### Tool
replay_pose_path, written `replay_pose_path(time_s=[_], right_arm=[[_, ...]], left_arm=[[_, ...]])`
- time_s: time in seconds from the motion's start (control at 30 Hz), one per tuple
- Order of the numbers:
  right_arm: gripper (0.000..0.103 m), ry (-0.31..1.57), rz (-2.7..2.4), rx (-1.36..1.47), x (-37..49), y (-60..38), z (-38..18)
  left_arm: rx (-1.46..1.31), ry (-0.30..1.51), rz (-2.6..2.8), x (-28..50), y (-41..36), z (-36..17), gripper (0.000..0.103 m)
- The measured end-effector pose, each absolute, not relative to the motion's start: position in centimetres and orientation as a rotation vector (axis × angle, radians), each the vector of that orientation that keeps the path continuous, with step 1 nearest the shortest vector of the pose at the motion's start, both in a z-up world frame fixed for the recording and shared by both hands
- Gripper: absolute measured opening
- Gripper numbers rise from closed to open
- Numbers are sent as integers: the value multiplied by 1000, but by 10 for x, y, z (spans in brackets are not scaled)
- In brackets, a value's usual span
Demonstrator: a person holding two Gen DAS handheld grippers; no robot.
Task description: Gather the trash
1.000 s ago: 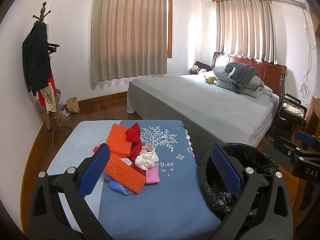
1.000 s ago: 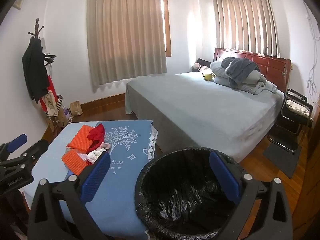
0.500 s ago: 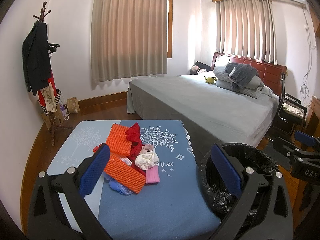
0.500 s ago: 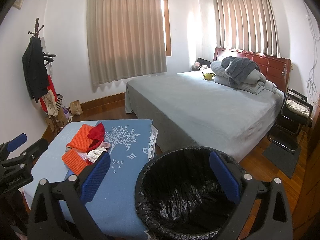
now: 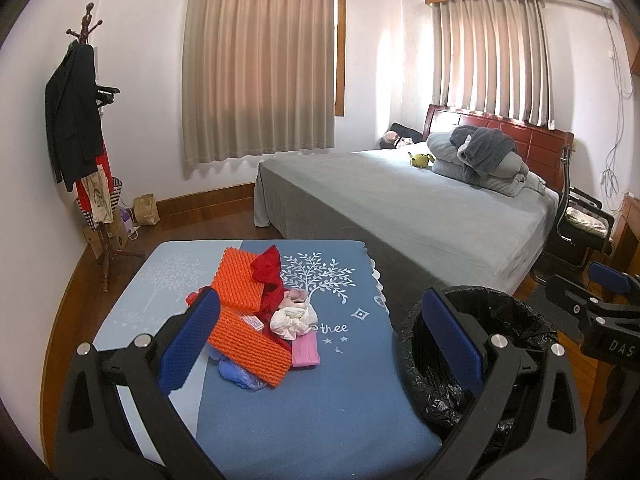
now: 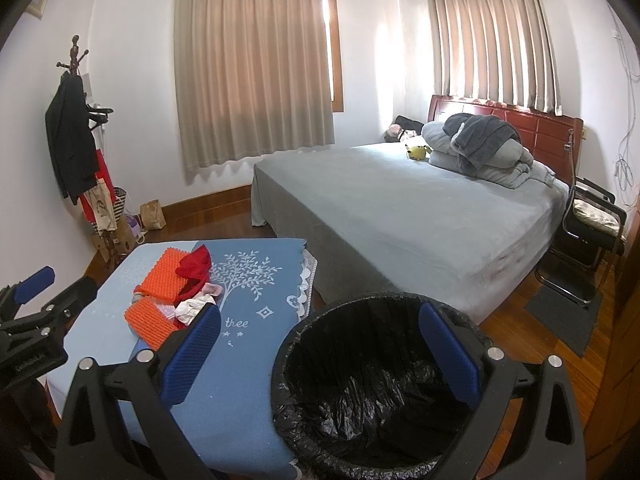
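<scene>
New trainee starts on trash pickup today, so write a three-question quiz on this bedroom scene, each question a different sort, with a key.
1. True or false: the left hand-held gripper is shut on a piece of trash.
2. Multiple choice: the trash pile lies on A) the bed, B) the blue-covered table, C) the floor.
3. Fill in: the bin beside the table is lined with a ____ bag.

Key
1. False. Both it and the right hand-held gripper are open and hold nothing.
2. B. Orange textured pieces, red cloth and crumpled white paper lie heaped on the cover.
3. Black. No trash shows inside the bin.
</scene>
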State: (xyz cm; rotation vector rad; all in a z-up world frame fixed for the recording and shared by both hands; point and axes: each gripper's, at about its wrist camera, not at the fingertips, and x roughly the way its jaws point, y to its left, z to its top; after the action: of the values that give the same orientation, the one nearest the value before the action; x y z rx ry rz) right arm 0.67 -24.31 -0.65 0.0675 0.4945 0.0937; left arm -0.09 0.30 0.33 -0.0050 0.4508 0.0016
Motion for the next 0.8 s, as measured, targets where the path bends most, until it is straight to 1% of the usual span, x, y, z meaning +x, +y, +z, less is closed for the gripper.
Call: replay_pose_path(time_s=[0.8], right_arm=[[97, 500, 102, 68, 9, -236, -14]], left_arm=[[-8, 451, 3, -3, 8, 6, 98]])
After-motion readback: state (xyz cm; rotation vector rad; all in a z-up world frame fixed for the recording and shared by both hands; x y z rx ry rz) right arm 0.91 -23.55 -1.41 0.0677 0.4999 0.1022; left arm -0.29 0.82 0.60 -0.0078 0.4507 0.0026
